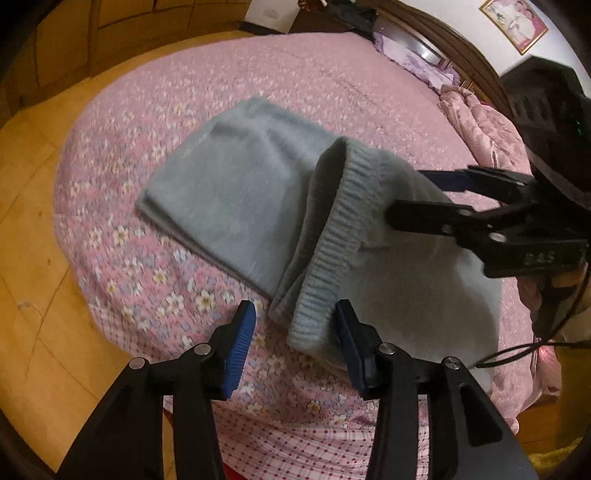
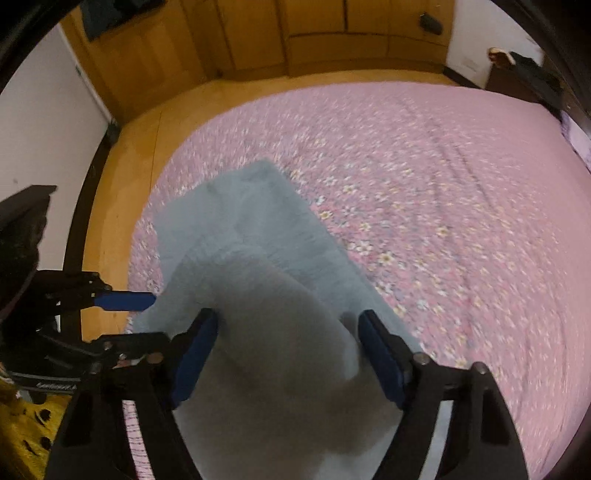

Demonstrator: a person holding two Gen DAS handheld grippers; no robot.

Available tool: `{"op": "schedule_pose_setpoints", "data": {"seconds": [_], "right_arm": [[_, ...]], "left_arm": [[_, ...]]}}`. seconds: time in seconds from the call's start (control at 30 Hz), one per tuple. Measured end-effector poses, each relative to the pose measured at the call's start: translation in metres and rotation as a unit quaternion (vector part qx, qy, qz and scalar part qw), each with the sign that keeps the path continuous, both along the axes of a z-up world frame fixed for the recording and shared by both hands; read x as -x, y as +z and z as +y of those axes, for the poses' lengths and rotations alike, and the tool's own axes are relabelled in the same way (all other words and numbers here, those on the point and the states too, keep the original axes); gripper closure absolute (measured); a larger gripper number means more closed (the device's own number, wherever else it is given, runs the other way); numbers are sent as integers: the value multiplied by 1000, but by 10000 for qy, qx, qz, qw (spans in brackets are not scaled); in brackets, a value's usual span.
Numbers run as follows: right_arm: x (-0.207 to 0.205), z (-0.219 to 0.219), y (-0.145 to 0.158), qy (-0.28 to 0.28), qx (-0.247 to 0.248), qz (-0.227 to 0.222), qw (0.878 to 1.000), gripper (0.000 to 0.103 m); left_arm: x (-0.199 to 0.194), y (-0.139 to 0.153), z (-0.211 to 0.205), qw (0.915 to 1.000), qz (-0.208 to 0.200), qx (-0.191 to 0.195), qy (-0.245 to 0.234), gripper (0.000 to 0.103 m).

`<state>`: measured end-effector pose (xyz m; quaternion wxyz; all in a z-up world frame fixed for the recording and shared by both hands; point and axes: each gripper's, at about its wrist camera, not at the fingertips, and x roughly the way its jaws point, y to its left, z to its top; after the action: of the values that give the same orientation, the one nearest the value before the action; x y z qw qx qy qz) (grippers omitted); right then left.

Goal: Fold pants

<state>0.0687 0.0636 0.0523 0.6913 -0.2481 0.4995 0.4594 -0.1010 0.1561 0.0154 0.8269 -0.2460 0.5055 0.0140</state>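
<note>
Light blue-grey pants [image 1: 240, 192] lie partly folded on the pink flowered bed [image 1: 295, 74]. The ribbed waistband [image 1: 332, 251] is doubled over the flat part. My left gripper [image 1: 295, 325] is open, its blue pads on either side of the waistband's near end. My right gripper [image 1: 417, 195] comes in from the right over the waistband, open. In the right wrist view the pants [image 2: 266, 266] bulge up between the open right gripper [image 2: 288, 347], and the left gripper [image 2: 147, 317] shows at the left edge.
The bed edge and a yellow-brown tiled floor [image 1: 44, 258] lie to the left. A rumpled pink quilt [image 1: 480, 122] and dark headboard [image 1: 443, 40] are at the far right. Wooden wardrobes [image 2: 295, 33] stand beyond the bed.
</note>
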Motion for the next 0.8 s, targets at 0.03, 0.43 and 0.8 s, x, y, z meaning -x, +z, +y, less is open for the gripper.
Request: {"op": "schedule_pose_setpoints", "data": {"seconds": [0.03, 0.43, 0.8], "right_arm": [[-1, 4, -5, 50, 56, 13, 10000, 23], [2, 2, -16, 208, -161, 206, 9994, 63], [19, -20, 11, -3, -666, 44, 9978, 91]], "left_arm": [[1, -2, -3, 10000, 27, 30, -7, 65], [-1, -6, -10, 9998, -4, 184, -109, 80], [5, 35, -30, 9988, -293, -307, -257, 92]]}}
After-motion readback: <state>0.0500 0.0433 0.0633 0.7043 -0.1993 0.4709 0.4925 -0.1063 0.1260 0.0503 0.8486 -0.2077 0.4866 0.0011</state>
